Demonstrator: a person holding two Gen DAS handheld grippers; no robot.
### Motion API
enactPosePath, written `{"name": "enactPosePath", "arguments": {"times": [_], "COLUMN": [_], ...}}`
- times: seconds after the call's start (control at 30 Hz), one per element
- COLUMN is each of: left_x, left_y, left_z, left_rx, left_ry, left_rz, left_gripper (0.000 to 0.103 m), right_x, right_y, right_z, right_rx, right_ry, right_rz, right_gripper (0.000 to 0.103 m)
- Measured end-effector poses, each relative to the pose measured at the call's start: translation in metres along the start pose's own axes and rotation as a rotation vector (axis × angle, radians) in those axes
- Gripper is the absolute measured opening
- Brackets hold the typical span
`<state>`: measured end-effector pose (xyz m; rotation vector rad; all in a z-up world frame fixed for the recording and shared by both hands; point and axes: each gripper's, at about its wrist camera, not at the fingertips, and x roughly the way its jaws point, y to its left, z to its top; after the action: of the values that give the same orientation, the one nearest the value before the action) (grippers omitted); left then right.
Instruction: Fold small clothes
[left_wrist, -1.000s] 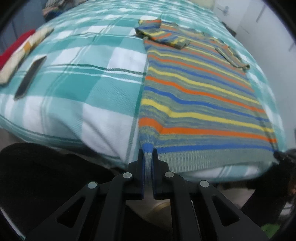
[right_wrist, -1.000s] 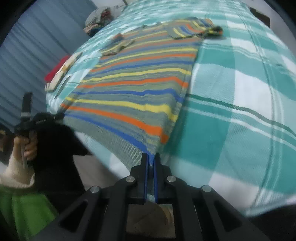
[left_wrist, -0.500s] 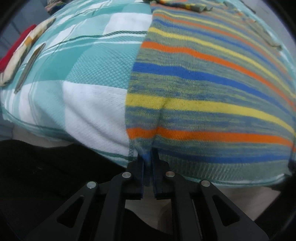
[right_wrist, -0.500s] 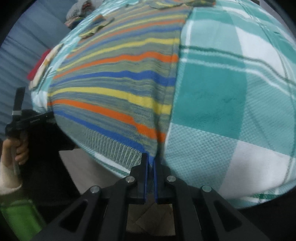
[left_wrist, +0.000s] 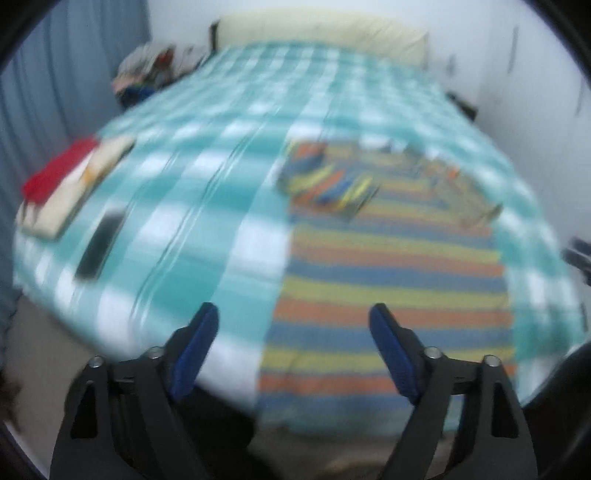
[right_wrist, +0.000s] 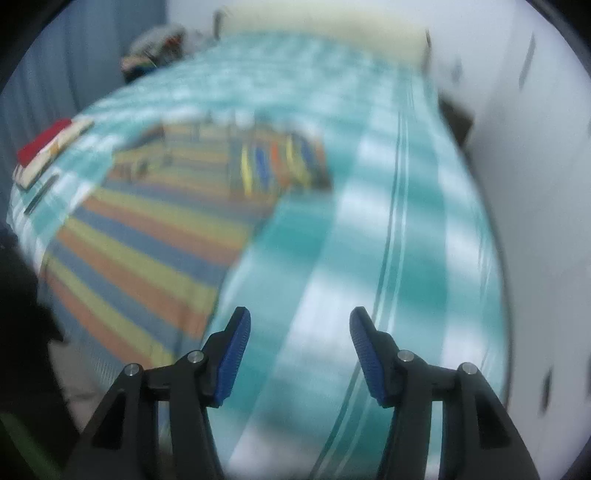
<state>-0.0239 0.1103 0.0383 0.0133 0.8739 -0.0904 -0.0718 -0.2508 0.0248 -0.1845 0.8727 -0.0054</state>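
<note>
A striped sweater (left_wrist: 391, 280) in orange, yellow, blue and grey lies flat on the teal checked bed (left_wrist: 207, 177), its hem at the near edge and both sleeves folded in at the far end. It also shows in the right wrist view (right_wrist: 147, 243). My left gripper (left_wrist: 291, 332) is open and empty, raised above the sweater's near left corner. My right gripper (right_wrist: 299, 339) is open and empty, raised above the bedspread just right of the sweater. Both views are blurred by motion.
A folded red and cream pile (left_wrist: 70, 184) and a dark phone (left_wrist: 99, 243) lie on the bed's left side. A heap of clothes (left_wrist: 151, 74) sits at the far left. A cream headboard (left_wrist: 321, 33) and white walls bound the bed.
Both grippers have let go of the sweater's hem corners, opened wide and pulled up and back. The sweater now lies flat on the bed.
</note>
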Motion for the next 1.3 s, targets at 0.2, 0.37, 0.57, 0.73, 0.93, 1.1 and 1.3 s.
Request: {"name": "enactPosePath", "arguments": {"times": [0.2,0.37,0.57,0.73,0.93,1.1,1.3], "left_x": [0.055,0.104,0.102,0.107,0.112,0.118,0.115], "left_y": [-0.05,-0.053,-0.041,-0.049,-0.069,-0.081,-0.082], "left_z": [0.017,-0.002,0.0,-0.004,-0.008,-0.013,-0.016], "left_rx": [-0.002,-0.036,-0.075,-0.059,-0.002,0.039,0.059], "left_ry": [-0.09,0.117,0.117,0.127,0.142,0.161,0.156], "left_rz": [-0.126,-0.113,-0.116,-0.128,-0.112,-0.091,-0.082], "left_gripper": [0.09,0.086,0.086,0.086,0.086,0.086,0.086], "right_x": [0.113,0.218,0.202,0.146,0.132,0.145,0.147], "right_y": [0.053,0.081,-0.008,-0.125,-0.213,-0.215,-0.213], "right_z": [0.092,0.103,0.096,0.082,0.027,0.005,-0.022], "right_rx": [-0.151,-0.184,0.054,0.304,0.493,0.529,0.526], "right_ry": [-0.021,0.117,0.078,-0.006,0.016,0.103,0.18], "right_rz": [0.18,0.18,0.126,-0.016,-0.159,-0.156,-0.196], "right_gripper": [0.067,0.062,0.004,0.004,0.003,0.003,0.003]}}
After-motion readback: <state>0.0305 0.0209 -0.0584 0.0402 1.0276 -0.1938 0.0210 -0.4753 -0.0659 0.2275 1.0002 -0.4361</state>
